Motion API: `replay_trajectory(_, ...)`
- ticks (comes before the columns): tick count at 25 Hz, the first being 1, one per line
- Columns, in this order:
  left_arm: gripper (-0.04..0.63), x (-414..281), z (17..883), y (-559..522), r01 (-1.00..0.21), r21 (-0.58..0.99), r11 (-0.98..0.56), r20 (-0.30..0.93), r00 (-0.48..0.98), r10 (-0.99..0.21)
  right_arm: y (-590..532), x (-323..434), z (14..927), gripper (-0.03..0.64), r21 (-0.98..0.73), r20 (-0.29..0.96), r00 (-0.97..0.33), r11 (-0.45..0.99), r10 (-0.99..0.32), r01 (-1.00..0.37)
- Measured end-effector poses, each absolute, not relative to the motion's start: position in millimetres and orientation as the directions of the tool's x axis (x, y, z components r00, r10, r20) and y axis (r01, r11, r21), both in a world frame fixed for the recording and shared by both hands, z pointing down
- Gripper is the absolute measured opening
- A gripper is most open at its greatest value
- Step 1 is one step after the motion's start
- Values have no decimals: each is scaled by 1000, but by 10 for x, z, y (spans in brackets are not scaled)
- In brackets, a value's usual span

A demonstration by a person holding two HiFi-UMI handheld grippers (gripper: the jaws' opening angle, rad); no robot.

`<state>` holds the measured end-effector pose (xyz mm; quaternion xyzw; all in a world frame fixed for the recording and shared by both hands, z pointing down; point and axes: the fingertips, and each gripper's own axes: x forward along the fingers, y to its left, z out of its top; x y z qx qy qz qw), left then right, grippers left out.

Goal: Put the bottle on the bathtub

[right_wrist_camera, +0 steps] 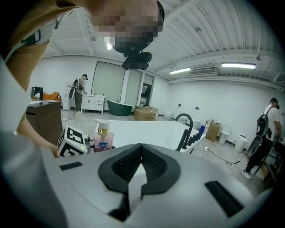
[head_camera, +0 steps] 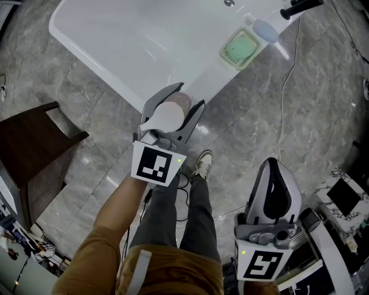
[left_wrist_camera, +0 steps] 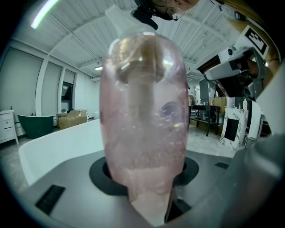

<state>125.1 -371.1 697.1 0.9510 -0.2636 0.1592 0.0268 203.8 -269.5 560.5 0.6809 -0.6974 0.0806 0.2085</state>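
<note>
A pink translucent bottle [head_camera: 180, 102] with a white pump top is held upright in my left gripper [head_camera: 185, 97], which is shut on it. In the head view it hangs just in front of the near rim of the white bathtub [head_camera: 132, 40], over the marble floor. The bottle [left_wrist_camera: 142, 116] fills the left gripper view, with the bathtub [left_wrist_camera: 58, 142] to its left. My right gripper [head_camera: 277, 166] is low at the right, shut and empty. In the right gripper view I see the bottle [right_wrist_camera: 103, 139] beside the left gripper's marker cube [right_wrist_camera: 71, 141].
A green soap dish [head_camera: 241, 49], a blue-and-white item [head_camera: 264, 30] and a black faucet [head_camera: 300, 7] sit at the tub's far end. A dark wooden stand [head_camera: 34, 144] is at the left. A cable [head_camera: 282, 103] runs across the floor. The person's shoe [head_camera: 202, 164] is below the bottle.
</note>
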Motion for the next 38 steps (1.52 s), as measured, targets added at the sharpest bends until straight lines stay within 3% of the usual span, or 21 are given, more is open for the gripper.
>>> replay_trajectory(38,239,1450,7147,-3686,-517,-95,-851,284,805,-521,-2619,2193,5732,3,173,406,54,18,-912,-985)
